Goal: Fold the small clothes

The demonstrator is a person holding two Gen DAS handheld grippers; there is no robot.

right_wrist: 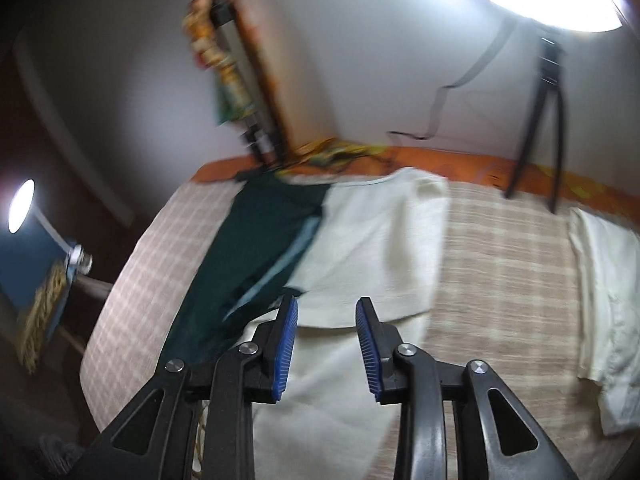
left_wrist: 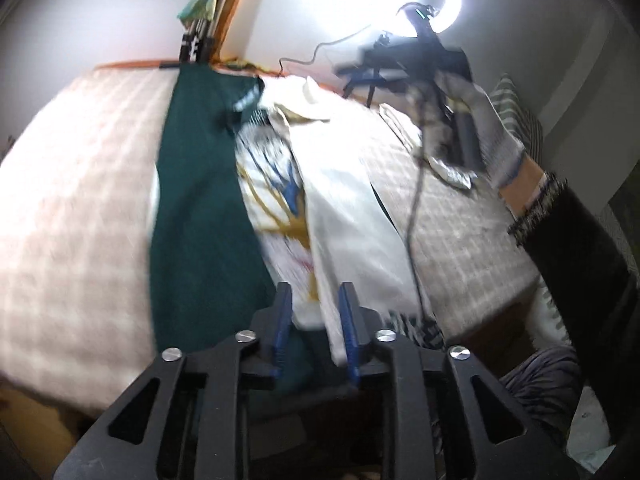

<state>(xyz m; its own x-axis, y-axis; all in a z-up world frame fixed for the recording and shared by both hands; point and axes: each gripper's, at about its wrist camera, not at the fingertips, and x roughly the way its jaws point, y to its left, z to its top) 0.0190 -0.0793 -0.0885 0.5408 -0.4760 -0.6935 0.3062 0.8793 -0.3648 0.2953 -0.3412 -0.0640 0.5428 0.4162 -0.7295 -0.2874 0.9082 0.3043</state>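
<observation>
Folding looks barely begun: the dark green garment [right_wrist: 256, 248] and cream cloth [right_wrist: 372, 240] lie loose at twelve o'clock on the checked bed [right_wrist: 500, 280], with the left tool [left_wrist: 314, 320] part-open astride cloth not visibly pinched and the right tool [right_wrist: 326, 336] part-open and empty.

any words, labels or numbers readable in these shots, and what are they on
None can be read.
Green garment: pale band near its top edge, possibly lettering, too blurred to read.
White printed garment: blue and gold pattern, no legible text.
Black camera rig: no readable marking.
</observation>
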